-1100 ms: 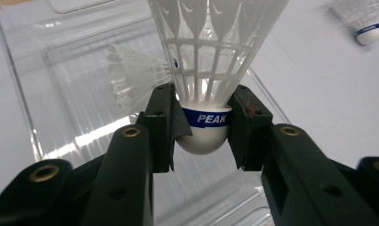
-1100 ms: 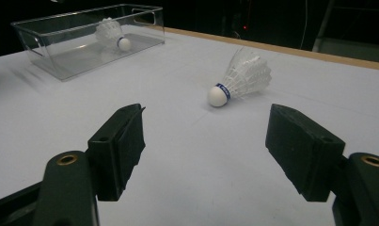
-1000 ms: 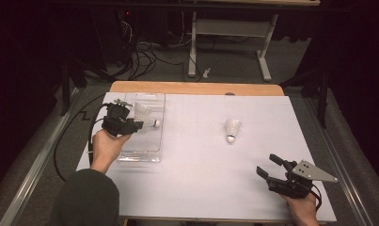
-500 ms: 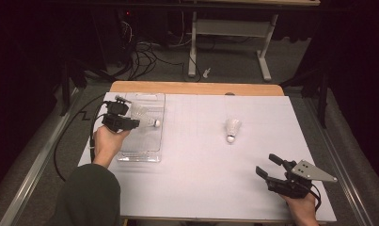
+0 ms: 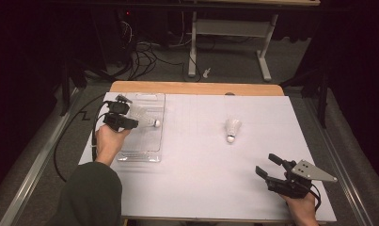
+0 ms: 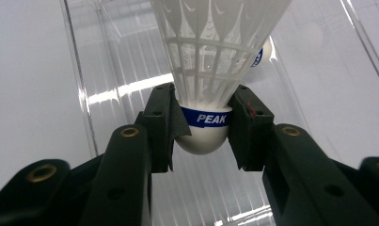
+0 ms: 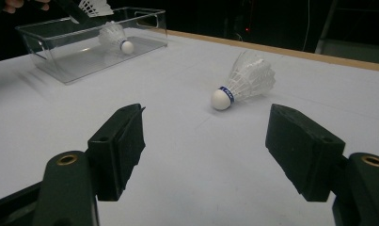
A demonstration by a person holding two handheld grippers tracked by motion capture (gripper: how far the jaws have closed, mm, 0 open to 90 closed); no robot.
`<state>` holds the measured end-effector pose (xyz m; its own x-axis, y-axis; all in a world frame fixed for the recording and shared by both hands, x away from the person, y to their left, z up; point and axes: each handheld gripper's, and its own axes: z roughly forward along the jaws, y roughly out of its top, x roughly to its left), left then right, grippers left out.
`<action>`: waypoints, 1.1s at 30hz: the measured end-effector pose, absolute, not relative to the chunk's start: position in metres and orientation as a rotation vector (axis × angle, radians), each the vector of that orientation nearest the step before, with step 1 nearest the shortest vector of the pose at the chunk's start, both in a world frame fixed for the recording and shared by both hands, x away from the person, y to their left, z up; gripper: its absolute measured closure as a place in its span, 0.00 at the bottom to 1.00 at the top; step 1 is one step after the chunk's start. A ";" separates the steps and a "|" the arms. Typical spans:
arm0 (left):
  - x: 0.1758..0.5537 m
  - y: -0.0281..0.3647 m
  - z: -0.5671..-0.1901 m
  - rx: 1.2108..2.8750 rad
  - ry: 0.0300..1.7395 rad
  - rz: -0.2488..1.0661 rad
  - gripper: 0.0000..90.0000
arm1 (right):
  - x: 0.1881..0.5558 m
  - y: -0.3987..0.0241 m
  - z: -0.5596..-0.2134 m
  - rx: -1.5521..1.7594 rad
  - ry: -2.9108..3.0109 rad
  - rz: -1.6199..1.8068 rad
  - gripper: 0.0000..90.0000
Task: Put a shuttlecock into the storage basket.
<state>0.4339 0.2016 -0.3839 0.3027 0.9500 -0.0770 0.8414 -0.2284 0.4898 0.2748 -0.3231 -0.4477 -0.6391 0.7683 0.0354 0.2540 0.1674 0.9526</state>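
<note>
My left gripper [image 5: 133, 122] [image 6: 203, 129] is shut on the white cork base of a shuttlecock [image 6: 215, 61] [image 5: 139, 113] with a blue "PEAK" band. It holds the shuttlecock just above a clear plastic bin [image 5: 140, 157] [image 7: 51, 42] at the table's left. A second shuttlecock [image 7: 114, 36] [image 5: 152, 122] lies inside the bin. A third shuttlecock [image 5: 232, 128] [image 7: 246, 77] lies on its side on the white mat, right of centre, cork toward me. At the front right my right gripper [image 5: 267, 165] [image 7: 206, 146] is open with nothing between its jaws, pointing toward that shuttlecock.
A white mat [image 5: 201, 179] covers the table, with a wooden strip [image 5: 196, 88] bare along the far edge. The left gripper's black cable [image 5: 60, 155] loops off the table's left side. Beyond the table are a desk frame [image 5: 225, 28] and cables on the floor.
My left gripper has shifted slightly and sunk a little over the bin, still holding its shuttlecock. The right gripper has stayed where it was.
</note>
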 end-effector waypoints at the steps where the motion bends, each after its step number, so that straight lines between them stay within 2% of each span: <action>1: 0.434 0.202 -0.385 2.133 1.599 0.327 0.69 | 0.275 -0.323 -0.448 0.967 1.990 1.482 0.32; 8: 0.434 0.201 -0.385 2.138 1.599 0.336 0.55 | 0.275 -0.323 -0.448 0.971 1.993 1.484 0.32; 15: 0.430 0.200 -0.381 2.119 1.570 0.351 0.47 | 0.275 -0.323 -0.448 0.971 1.992 1.488 0.32; 33: 0.418 0.195 -0.373 2.081 1.485 0.377 0.44 | 0.276 -0.323 -0.448 0.968 1.990 1.486 0.32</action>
